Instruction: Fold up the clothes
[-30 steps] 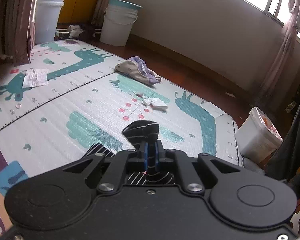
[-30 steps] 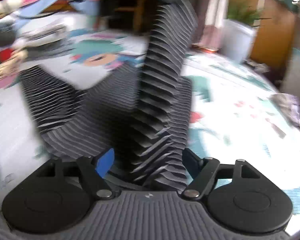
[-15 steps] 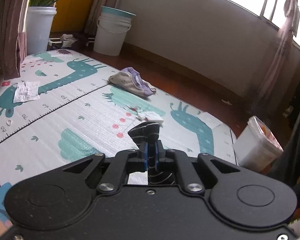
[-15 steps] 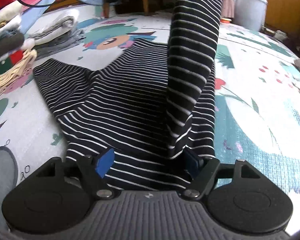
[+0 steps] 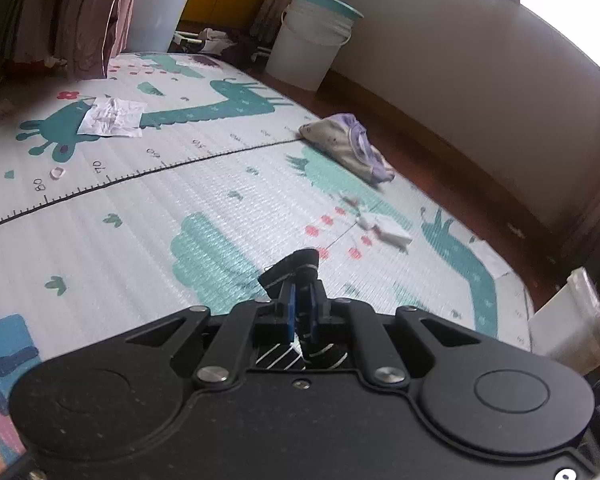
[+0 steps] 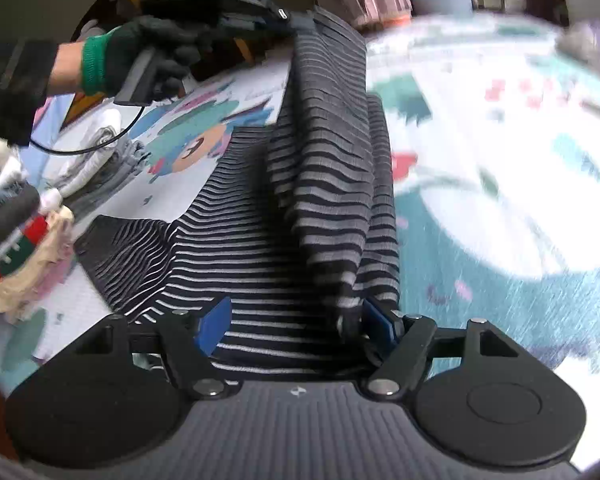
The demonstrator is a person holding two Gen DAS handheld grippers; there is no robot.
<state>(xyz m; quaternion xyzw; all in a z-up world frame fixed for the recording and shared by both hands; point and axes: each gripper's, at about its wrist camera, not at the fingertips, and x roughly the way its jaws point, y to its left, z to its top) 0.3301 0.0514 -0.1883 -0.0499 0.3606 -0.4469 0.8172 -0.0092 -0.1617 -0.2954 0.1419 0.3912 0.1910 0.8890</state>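
left gripper (image 5: 302,304): closed on a bunched bit of the striped garment (image 6: 300,240); a dark tuft of fabric sticks out past the blue pads, and stripes show in the gap behind them

left gripper, right-wrist view (image 6: 288,20): held up off the mat by a gloved hand (image 6: 140,56), and the sleeve (image 6: 328,160) hangs down from it

right gripper (image 6: 296,324): wide open, holding nothing; low over the near edge of the garment, which fills the gap between the pads. Right pad looks to be touching or just beside the sleeve's foot, can't tell which

garment position: body lies flat on the play mat (image 5: 148,216), spread away from the right gripper and out to its left

key relation: sleeve's long axis runs up and away from the right gripper to the lifted left gripper, so it stands over the body. Left gripper owns the free end, right gripper is nearer the sleeve's base

step (judgement): sleeve fold-in, not yet laid down

next move (judgement): left gripper needs to carry the sleeve across the body; right gripper is placed to pin or take the near edge

risk (judgement): right-wrist view is motion-blurred, so pad-to-cloth contact is uncertain

nearby: stack of other clothes (image 6: 16,240) at far left, a crumpled light garment (image 5: 348,148) further out on the mat
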